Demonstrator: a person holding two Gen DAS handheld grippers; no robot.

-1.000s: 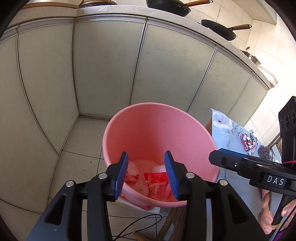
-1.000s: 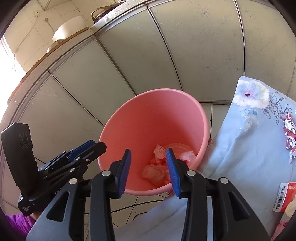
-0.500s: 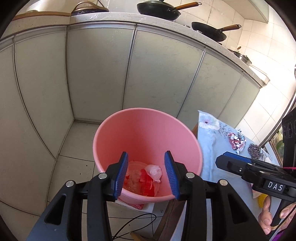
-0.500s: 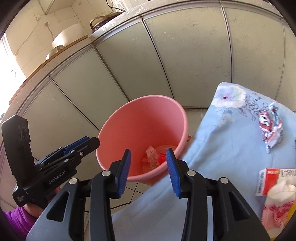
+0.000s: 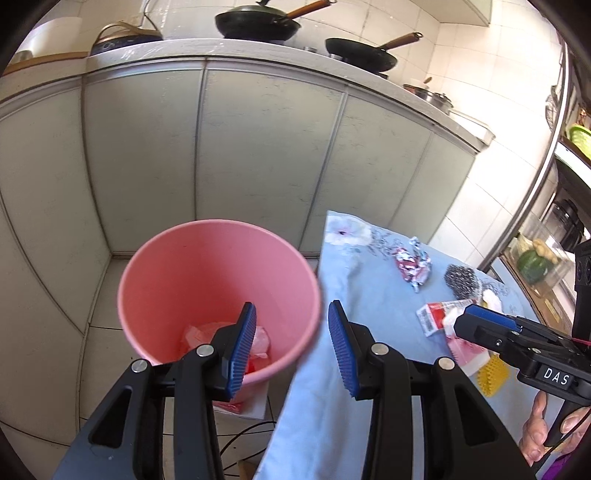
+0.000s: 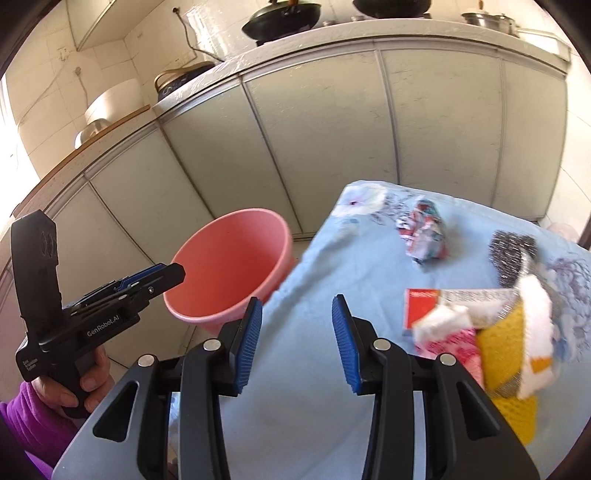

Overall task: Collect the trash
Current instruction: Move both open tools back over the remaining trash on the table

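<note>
A pink bucket (image 5: 207, 273) stands on the floor beside the table and holds crumpled wrappers (image 5: 258, 339); it also shows in the right wrist view (image 6: 236, 258). My left gripper (image 5: 291, 347) is open and empty over the bucket's right rim. My right gripper (image 6: 295, 343) is open and empty above the blue floral tablecloth (image 6: 314, 369). A crumpled wrapper (image 6: 423, 230), a red and white carton (image 6: 436, 306) and white tissue (image 6: 443, 321) lie on the cloth to its right.
A steel scourer (image 6: 511, 254) and yellow sponges (image 6: 506, 354) lie by the carton. Grey cabinet doors (image 5: 266, 162) stand behind the bucket, with pans (image 5: 258, 22) on the counter. A cable (image 5: 243, 435) runs on the floor tiles.
Both grippers have pulled back and swung right, away from the bucket's mouth toward the table. More of the tablecloth and its litter is in view. Both jaws stay open.
</note>
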